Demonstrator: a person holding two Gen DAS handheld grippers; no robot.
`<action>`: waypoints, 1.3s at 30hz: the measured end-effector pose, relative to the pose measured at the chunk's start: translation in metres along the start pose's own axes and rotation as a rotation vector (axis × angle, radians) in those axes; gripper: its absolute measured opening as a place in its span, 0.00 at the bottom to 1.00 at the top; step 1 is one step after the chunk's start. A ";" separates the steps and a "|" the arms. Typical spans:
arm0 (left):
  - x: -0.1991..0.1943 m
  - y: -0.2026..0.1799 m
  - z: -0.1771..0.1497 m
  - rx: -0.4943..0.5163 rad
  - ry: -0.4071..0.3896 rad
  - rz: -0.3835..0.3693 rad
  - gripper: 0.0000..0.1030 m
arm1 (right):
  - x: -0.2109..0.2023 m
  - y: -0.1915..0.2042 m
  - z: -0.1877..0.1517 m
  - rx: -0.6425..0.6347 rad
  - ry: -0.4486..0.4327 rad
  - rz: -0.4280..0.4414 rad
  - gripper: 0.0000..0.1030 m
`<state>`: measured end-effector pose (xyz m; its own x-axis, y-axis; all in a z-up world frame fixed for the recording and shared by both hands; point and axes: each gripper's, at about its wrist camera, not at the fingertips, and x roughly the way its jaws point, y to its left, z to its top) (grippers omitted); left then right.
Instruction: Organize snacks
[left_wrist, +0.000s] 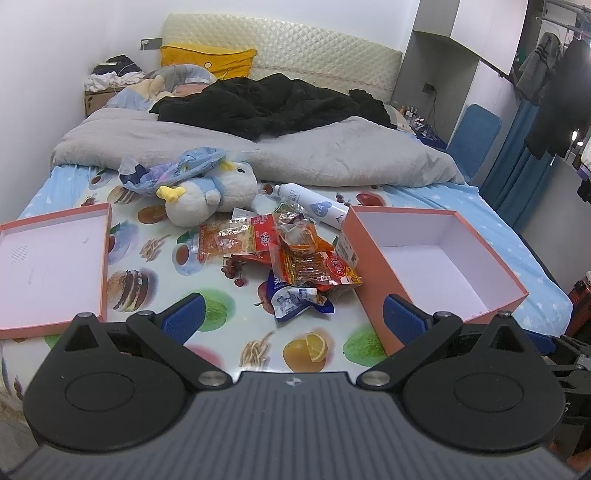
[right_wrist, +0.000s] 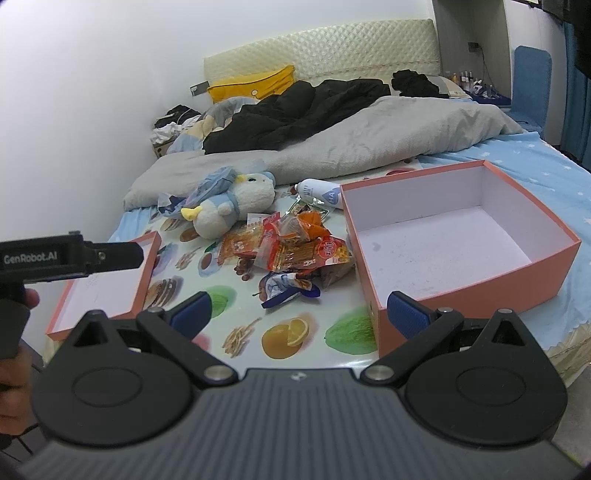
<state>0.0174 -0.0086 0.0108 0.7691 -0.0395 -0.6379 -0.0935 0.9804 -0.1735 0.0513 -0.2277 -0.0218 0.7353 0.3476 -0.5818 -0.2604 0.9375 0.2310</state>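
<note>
Roughly six snack packets (left_wrist: 291, 254) lie heaped on the bed between one lid (left_wrist: 55, 266) and one empty box (left_wrist: 436, 258), beside one plush (left_wrist: 210, 192) and one bottle (left_wrist: 314, 205) — both the left gripper (left_wrist: 293, 317) and the right gripper (right_wrist: 299, 314) gape wide, holding nothing, touching nothing.

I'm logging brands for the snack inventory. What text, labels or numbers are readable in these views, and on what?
"GenRobot.AI": on the black body of the left claw, seen from the right wrist view.
"HA": in a blue heart on the white bottle.
Red and orange snack packets: printed characters too blurred to read.
Blue-white packet: print unreadable.
Label on the box: too small.
</note>
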 end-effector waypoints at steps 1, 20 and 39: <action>0.000 0.000 0.000 0.001 0.001 -0.001 1.00 | 0.000 0.000 0.000 0.001 -0.002 -0.002 1.00; 0.006 0.022 -0.005 -0.034 0.007 0.006 1.00 | 0.007 0.000 -0.009 0.022 0.003 0.005 1.00; 0.064 0.040 -0.014 -0.049 0.076 0.012 1.00 | 0.034 0.003 -0.019 -0.074 -0.056 -0.062 0.91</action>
<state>0.0539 0.0252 -0.0478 0.7177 -0.0443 -0.6949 -0.1345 0.9703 -0.2008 0.0630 -0.2129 -0.0559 0.7851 0.2889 -0.5479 -0.2571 0.9568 0.1361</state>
